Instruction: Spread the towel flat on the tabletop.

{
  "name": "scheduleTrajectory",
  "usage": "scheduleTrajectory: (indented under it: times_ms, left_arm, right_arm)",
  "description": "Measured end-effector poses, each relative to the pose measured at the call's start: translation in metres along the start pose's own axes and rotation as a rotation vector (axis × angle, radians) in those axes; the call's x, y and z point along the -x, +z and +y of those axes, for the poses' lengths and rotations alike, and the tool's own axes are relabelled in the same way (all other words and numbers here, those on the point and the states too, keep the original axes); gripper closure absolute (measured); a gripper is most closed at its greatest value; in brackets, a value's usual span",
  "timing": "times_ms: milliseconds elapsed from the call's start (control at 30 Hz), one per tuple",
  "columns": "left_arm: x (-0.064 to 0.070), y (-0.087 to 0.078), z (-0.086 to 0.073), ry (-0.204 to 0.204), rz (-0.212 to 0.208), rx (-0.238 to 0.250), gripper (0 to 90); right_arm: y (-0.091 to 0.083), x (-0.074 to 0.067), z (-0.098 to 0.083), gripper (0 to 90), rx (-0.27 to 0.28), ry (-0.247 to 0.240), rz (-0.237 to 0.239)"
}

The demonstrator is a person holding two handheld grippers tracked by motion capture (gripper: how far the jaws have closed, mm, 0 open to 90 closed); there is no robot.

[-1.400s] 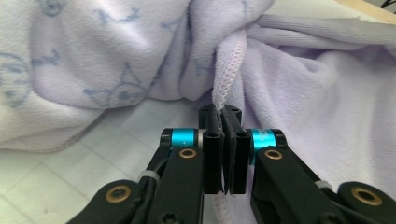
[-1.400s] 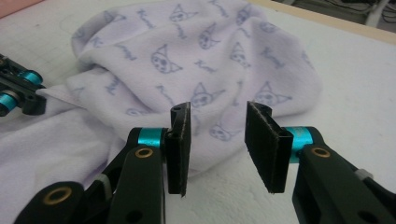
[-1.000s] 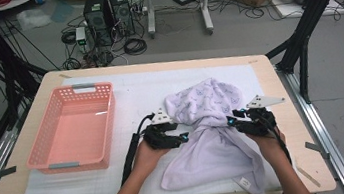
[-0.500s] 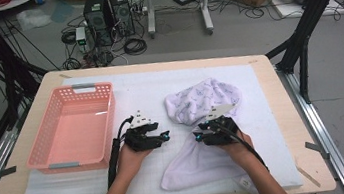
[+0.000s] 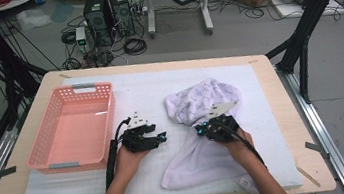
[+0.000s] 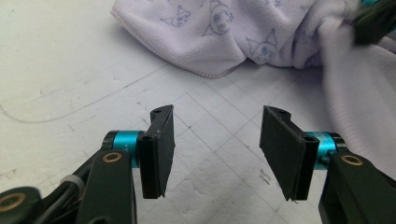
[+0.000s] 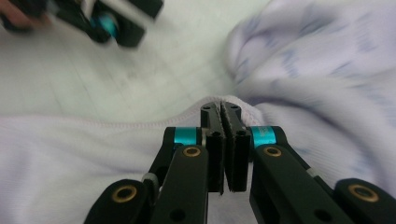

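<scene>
A pale lilac towel (image 5: 201, 100) with small cat prints lies crumpled on the white mat, right of centre. My right gripper (image 5: 202, 129) is at the towel's left side. In the right gripper view it (image 7: 223, 112) is shut on the towel's stitched hem (image 7: 154, 125). My left gripper (image 5: 161, 137) hovers over bare mat just left of the towel. In the left gripper view it (image 6: 215, 149) is open, with only the gridded mat between its jaws. The towel (image 6: 210, 32) lies beyond them. The right gripper (image 6: 373, 18) shows blurred at the top right of that view.
A pink plastic basket (image 5: 39, 144) stands on the left of the table, its inside bare. The white mat (image 5: 134, 92) covers most of the wooden tabletop. Black frame legs, cables and computer towers stand on the floor beyond the far edge.
Both grippers have moved left. The left one has let go of the towel and now stands open over bare mat. The right one has dragged a pinch of towel leftward.
</scene>
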State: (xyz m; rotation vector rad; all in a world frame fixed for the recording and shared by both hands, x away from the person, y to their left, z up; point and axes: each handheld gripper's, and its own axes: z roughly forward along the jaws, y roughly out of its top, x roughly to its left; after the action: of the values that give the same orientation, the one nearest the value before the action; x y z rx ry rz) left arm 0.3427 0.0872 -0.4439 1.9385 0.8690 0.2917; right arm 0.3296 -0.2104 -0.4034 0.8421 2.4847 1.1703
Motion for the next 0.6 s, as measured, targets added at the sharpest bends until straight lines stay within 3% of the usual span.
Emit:
scheduleTrajectory:
  times_ms: [133, 300, 400, 600]
  left_arm:
    - [0.001, 0.001, 0.000, 0.000, -0.006, 0.002, 45.8]
    - [0.003, 0.005, 0.000, -0.005, -0.015, 0.004, 46.7]
    - [0.006, 0.007, 0.000, -0.004, -0.027, 0.007, 48.1]
    - [0.007, 0.009, -0.001, -0.004, -0.035, 0.001, 49.3]
  right_arm:
    - [-0.039, 0.017, -0.007, 88.3, 0.105, 0.075, -0.014]
    - [-0.093, 0.042, -0.030, 88.3, 0.243, 0.217, -0.034]
    - [-0.114, 0.056, -0.045, 88.3, 0.258, 0.259, -0.110]
    - [-0.133, 0.089, -0.077, 88.3, 0.124, 0.333, -0.421]
